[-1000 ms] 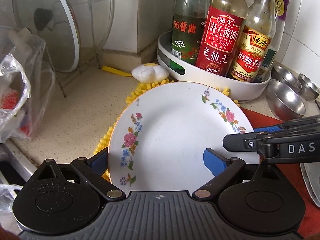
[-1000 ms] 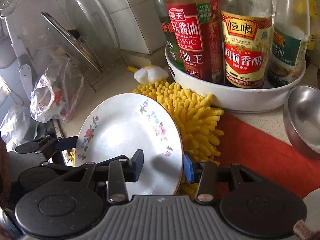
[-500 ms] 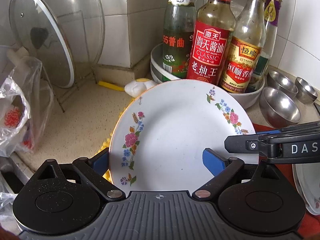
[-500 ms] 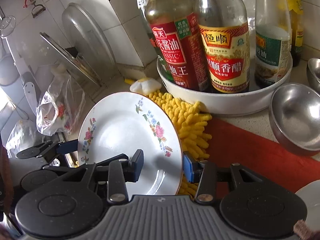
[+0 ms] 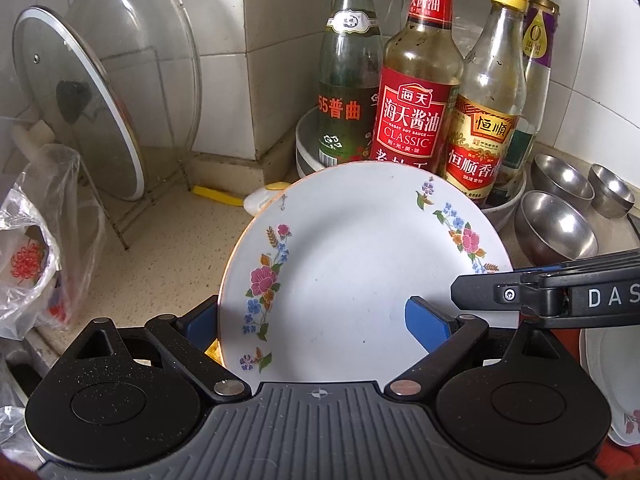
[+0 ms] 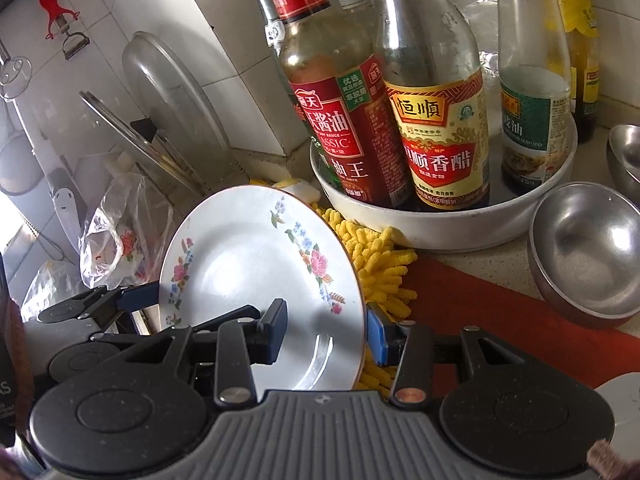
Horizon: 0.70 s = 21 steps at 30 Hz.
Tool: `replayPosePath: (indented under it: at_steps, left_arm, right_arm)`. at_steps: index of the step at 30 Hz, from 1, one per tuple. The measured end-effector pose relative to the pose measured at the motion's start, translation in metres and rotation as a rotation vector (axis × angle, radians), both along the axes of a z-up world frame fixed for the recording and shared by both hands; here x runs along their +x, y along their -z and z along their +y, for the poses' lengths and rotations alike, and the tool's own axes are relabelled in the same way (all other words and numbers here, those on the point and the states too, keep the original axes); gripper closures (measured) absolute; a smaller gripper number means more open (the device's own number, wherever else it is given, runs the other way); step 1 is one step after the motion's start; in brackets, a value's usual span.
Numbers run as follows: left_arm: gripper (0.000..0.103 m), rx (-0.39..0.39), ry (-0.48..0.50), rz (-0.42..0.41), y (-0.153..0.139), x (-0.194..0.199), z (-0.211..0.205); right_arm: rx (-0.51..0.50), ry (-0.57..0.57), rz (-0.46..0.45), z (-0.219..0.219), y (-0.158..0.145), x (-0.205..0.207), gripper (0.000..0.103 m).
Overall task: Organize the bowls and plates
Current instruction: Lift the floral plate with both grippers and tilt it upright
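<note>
A white plate with flower sprigs [image 5: 360,264] hangs tilted above the counter, gripped from both sides. My left gripper [image 5: 312,322] is shut on its lower left part, one blue pad [image 5: 428,324] on the face and the other behind the rim. My right gripper [image 6: 326,332] is shut on the plate [image 6: 256,256] at its right rim, with one finger on the face and one behind. The left view catches that gripper [image 5: 520,296] side-on. Three steel bowls [image 5: 556,224] stand at the right. A second flowered plate [image 5: 612,380] lies at the lower right.
Behind the plate, a white tray [image 6: 440,232] holds several sauce bottles. A yellow shaggy cloth [image 6: 372,252] and a red mat [image 6: 480,300] lie below. Glass lids [image 5: 80,100] lean in a wire rack at the left, with a plastic bag [image 5: 32,256] in front of it.
Both grippers have risen a little with the plate between them. The yellow cloth has dropped out of the left view behind the plate. Neither grip has changed.
</note>
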<state>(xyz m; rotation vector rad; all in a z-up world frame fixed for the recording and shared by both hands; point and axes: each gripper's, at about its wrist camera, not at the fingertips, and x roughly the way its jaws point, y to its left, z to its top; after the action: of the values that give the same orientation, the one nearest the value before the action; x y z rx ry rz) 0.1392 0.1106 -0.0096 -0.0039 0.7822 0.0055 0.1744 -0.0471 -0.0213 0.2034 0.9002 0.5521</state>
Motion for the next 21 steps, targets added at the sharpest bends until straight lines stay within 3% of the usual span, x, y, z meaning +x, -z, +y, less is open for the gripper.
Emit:
replayPosePath:
  at_steps: [21]
  left_arm:
    - [0.006,0.011,0.097,-0.023,-0.010,-0.001,-0.040]
  right_arm:
    - [0.030,0.097,0.008,-0.040,-0.008,-0.019,0.063]
